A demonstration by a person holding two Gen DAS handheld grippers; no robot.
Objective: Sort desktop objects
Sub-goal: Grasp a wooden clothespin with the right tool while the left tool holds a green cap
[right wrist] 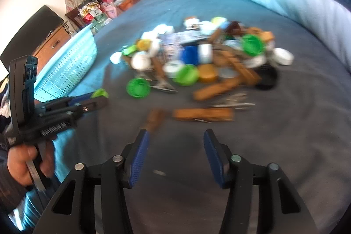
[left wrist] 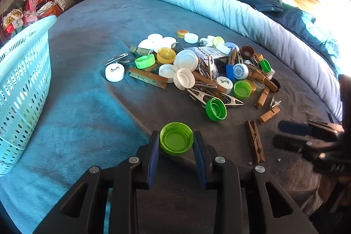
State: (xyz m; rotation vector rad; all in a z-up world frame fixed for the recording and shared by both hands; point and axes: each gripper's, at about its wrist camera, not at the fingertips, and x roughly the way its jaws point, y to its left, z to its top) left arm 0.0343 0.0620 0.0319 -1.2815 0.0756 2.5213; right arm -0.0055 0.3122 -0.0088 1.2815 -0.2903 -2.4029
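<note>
My left gripper [left wrist: 176,137] is shut on a light green bottle cap [left wrist: 176,138], open side up, held between its blue pads just above the bed. The cap also shows in the right wrist view [right wrist: 100,93]. A pile of caps and clothespins [left wrist: 204,67] lies on the dark blue blanket ahead. My right gripper [right wrist: 176,137] is open and empty above the blanket, near a wooden clothespin [right wrist: 203,114]. That gripper shows at the right of the left wrist view [left wrist: 285,135]. The right wrist view is blurred.
A light blue perforated basket [left wrist: 24,71] stands at the left, also in the right wrist view [right wrist: 70,63]. A wooden clothespin [left wrist: 254,140] lies right of my left gripper. A rolled pale quilt [left wrist: 219,6] borders the far side. Clutter fills the room behind.
</note>
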